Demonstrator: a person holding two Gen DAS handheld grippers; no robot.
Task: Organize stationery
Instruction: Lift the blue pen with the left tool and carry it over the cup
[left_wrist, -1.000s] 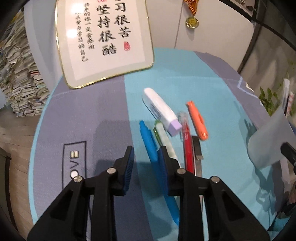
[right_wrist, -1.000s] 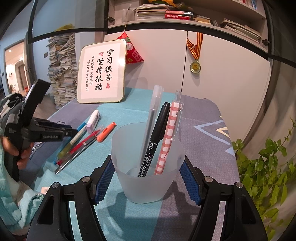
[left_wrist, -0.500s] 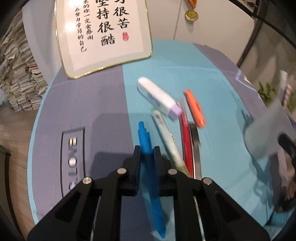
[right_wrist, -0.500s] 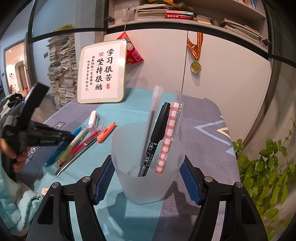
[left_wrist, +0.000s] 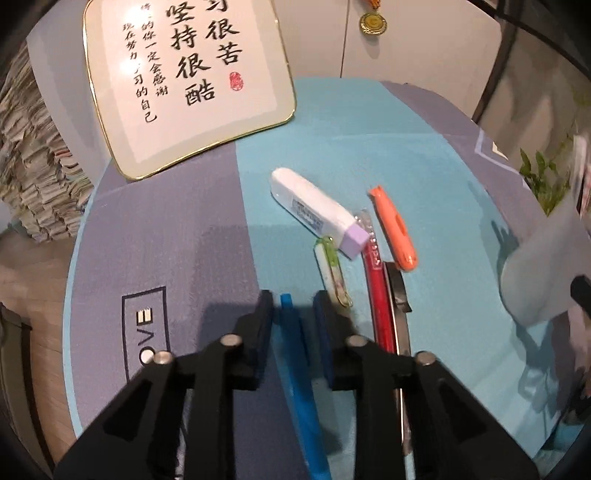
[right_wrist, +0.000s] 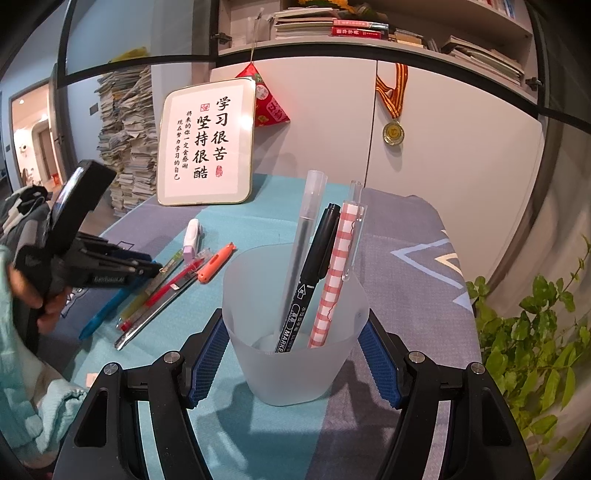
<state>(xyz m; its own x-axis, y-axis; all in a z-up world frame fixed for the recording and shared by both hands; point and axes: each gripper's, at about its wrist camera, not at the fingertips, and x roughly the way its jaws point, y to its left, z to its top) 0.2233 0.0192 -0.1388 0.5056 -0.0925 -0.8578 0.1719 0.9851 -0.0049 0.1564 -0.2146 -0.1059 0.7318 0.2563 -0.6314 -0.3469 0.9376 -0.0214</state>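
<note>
The left claw (left_wrist: 293, 310) pinched the blue pen (left_wrist: 299, 384). The right claw (right_wrist: 293, 360) squeezed a cup (right_wrist: 295, 354); inside it, a black pen (right_wrist: 306, 284) read "MARKER".

Your tabletop (left_wrist: 424, 155), teal and grey cloth: correction tape (left_wrist: 317, 210), orange cutter (left_wrist: 395, 229), red pen (left_wrist: 380, 291), green pen (left_wrist: 334, 273) frame center; framed sign (left_wrist: 184, 81) upper left.

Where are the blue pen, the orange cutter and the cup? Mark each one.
blue pen (left_wrist: 301, 391), left wrist view, mid barrel.
orange cutter (left_wrist: 396, 229), left wrist view, middle of the body.
cup (right_wrist: 291, 373), right wrist view, front wall.
</note>
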